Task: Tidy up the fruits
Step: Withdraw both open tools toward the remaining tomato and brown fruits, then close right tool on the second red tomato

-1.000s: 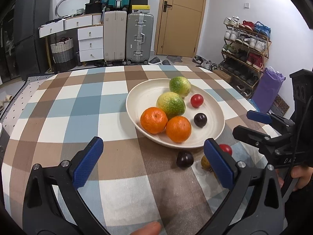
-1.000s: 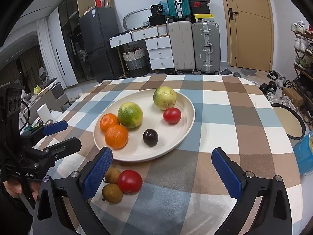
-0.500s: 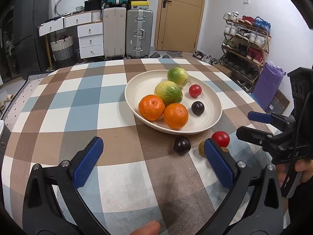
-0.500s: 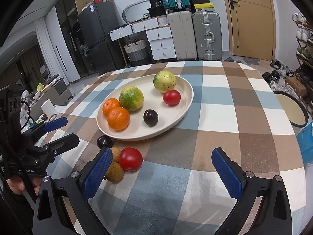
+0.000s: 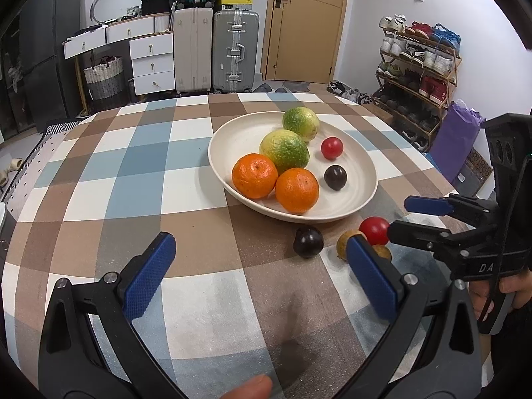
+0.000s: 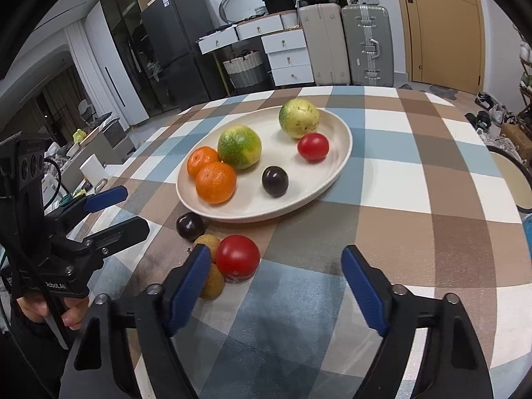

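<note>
A cream plate holds two oranges, two green-yellow citrus fruits, a red tomato and a dark plum. Beside its near rim, on the cloth, lie a second plum, a second tomato and two small brown fruits. My right gripper is closing; the loose tomato sits just ahead of its left fingertip, untouched by the pads. My left gripper is open and holds nothing, to the left of the loose fruits.
The round table wears a blue, brown and white checked cloth. Behind it stand suitcases, white drawers and a door; a shoe rack is at the right. A round tray shows past the table's right edge.
The right gripper's jaws have narrowed. It has tilted, so the loose fruits now sit higher in its view, level with its left fingertip. The left gripper stays open.
</note>
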The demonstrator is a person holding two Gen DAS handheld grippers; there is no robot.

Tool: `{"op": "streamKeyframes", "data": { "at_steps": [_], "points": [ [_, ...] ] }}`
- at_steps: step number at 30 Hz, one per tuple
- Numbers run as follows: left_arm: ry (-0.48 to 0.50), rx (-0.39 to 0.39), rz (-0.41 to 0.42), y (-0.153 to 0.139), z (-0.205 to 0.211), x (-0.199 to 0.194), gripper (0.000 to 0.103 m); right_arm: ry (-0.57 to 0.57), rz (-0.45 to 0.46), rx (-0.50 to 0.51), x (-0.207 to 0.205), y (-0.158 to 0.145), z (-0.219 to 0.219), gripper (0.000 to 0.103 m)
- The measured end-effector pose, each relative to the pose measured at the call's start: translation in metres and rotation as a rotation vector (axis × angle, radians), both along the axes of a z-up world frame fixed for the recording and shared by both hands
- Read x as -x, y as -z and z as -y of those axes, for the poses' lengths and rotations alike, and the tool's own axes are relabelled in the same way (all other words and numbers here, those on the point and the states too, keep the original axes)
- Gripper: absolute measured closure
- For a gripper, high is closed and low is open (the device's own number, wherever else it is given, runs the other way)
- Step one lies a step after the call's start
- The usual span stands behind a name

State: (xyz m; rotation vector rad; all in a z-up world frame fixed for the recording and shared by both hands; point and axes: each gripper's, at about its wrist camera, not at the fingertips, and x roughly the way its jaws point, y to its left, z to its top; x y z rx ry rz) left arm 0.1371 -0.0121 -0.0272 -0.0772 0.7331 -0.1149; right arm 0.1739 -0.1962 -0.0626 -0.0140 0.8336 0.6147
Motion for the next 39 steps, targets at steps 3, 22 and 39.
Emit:
{"op": "streamKeyframes", "data": {
  "at_steps": [3, 22, 39],
  "points": [
    [0.005, -0.002, -0.005, 0.001, 0.001, -0.001, 0.001, -0.018, -0.019, -0.02, -0.001, 0.002, -0.001, 0.028],
    [0.024, -0.024, -0.014, 0.003, 0.007, -0.002, 0.001, -0.06, -0.068, -0.076, -0.005, 0.005, -0.006, 0.052],
    [0.022, -0.034, -0.013, 0.002, 0.008, -0.001, 0.001, -0.034, -0.027, -0.04, -0.005, 0.0, -0.001, 0.056]
  ]
}}
